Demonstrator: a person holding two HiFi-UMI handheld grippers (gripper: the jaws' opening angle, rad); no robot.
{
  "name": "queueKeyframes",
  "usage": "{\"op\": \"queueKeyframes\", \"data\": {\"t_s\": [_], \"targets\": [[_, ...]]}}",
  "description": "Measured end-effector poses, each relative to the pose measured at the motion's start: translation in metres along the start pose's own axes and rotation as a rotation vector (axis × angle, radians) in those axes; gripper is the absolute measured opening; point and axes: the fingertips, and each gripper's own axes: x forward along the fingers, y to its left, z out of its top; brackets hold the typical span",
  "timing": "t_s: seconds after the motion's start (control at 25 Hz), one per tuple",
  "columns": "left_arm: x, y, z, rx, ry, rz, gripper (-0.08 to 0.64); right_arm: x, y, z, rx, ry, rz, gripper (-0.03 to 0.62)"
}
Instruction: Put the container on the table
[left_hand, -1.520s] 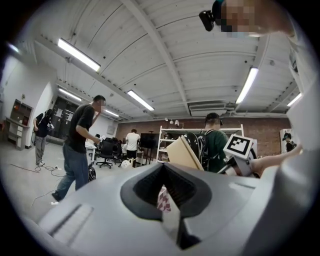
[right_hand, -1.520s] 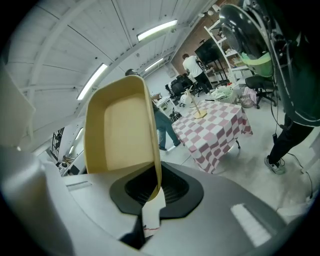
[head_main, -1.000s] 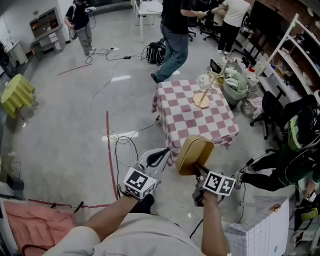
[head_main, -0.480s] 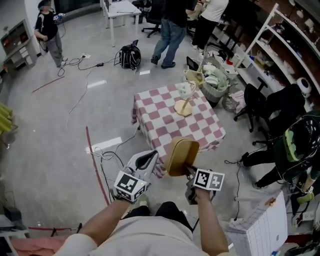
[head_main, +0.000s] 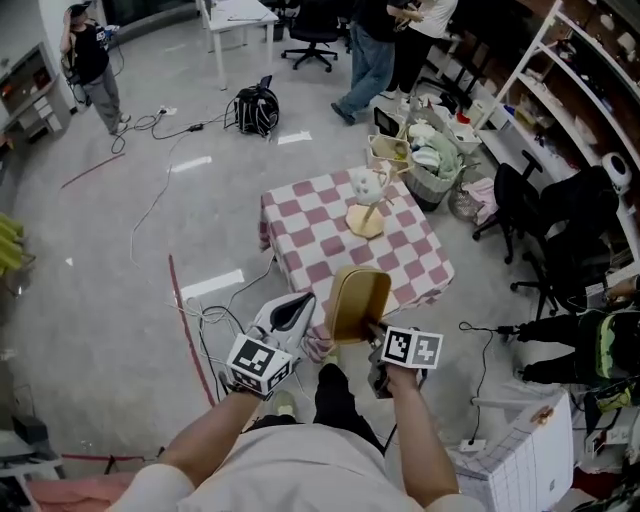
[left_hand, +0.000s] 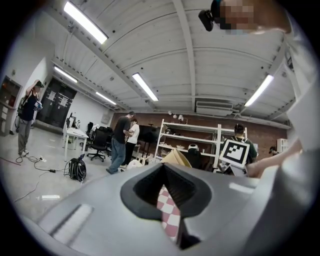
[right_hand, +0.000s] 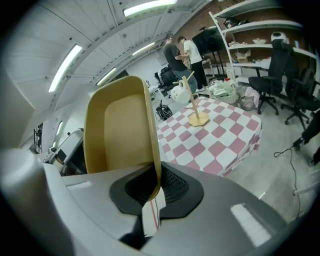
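Note:
A tan, shallow container (head_main: 357, 303) stands on edge in the air, with my right gripper (head_main: 373, 328) shut on its lower rim. In the right gripper view the container (right_hand: 120, 130) rises upright from the right gripper (right_hand: 152, 196), hollow side towards the camera. My left gripper (head_main: 298, 308) hovers beside it on the left, shut and holding nothing. The left gripper (left_hand: 169, 196) shows only a thin slit between its jaws. The table (head_main: 325, 240) with a pink-and-white checked cloth lies just beyond both grippers, and the table (right_hand: 220, 135) sits ahead and to the right.
A wooden stand with a white object (head_main: 366, 205) is on the table's far side. A basket of cloths (head_main: 435, 160), office chairs (head_main: 540, 215) and shelves (head_main: 590, 90) line the right. Cables and a red floor line (head_main: 185, 320) run on the left. People stand at the back.
The view has swung so the table now lies straight ahead of the grippers. The right gripper keeps the container. The person by the table has walked off towards the back.

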Motion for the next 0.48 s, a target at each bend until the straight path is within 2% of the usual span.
{"op": "queueKeyframes", "data": {"t_s": [0.48], "targets": [[0.136,0.043,-0.040,-0.039,0.090,0.096,0.003,0.096,-0.095,0.077,-0.093,0.193,0.014,0.023]]}}
